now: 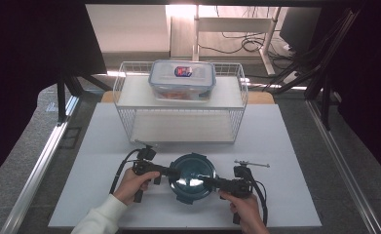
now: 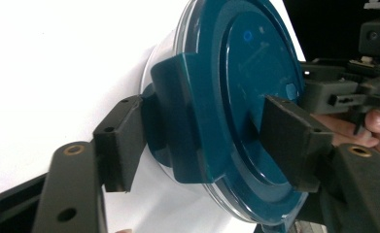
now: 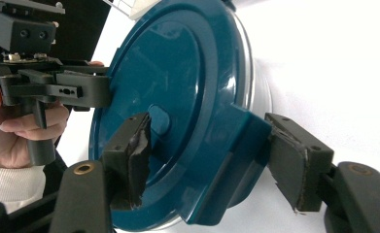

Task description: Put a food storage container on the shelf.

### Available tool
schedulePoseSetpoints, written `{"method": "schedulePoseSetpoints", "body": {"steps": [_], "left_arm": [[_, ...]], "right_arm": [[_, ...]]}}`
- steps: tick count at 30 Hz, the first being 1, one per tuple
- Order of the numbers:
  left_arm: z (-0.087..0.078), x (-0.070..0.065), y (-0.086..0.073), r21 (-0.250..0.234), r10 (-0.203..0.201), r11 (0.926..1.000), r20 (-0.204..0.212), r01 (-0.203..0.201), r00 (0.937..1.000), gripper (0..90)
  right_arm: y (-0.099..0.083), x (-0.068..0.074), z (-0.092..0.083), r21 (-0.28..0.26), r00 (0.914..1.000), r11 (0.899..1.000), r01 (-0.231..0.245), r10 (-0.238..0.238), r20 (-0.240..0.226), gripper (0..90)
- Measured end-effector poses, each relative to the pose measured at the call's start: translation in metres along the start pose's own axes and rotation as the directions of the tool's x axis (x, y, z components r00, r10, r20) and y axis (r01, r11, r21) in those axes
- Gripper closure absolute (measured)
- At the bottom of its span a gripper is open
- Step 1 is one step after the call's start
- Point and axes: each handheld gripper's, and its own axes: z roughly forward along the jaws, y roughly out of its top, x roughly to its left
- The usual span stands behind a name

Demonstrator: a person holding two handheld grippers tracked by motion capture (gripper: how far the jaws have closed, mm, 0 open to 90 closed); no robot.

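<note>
One wire basket (image 1: pixel 180 109) stands beyond the round container (image 1: pixel 193 178)

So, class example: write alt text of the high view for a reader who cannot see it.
A person's two grippers, left gripper and right gripper, bracket a round container with a teal lid on a white table from opposite sides. Behind it, a white wire rack carries a clear rectangular lidded box on top.

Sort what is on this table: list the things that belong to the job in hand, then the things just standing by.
In the job:
round container with the teal lid
left gripper, fingers astride a lid clip
right gripper, fingers astride the opposite clip

Standing by:
white wire rack
rectangular lidded box on the rack's top shelf
</note>
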Motion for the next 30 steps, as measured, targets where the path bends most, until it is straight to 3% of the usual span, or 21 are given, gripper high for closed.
{"method": "schedulePoseSetpoints", "body": {"steps": [10,30], "left_arm": [[-0.012,-0.01,-0.013,-0.066,0.006,0.9978,0.003,-0.006,1.0,43.6],[-0.025,-0.023,-0.015,-0.11,0.038,0.9931,-0.018,-0.04,0.9991,44.6]], "right_arm": [[-0.002,0.006,-0.006,-0.01,0.9992,0.999,0.04,-0.04,-0.004,39.8],[0.005,0.019,-0.011,-0.031,0.9915,0.991,0.13,-0.13,-0.008,40.0]]}}
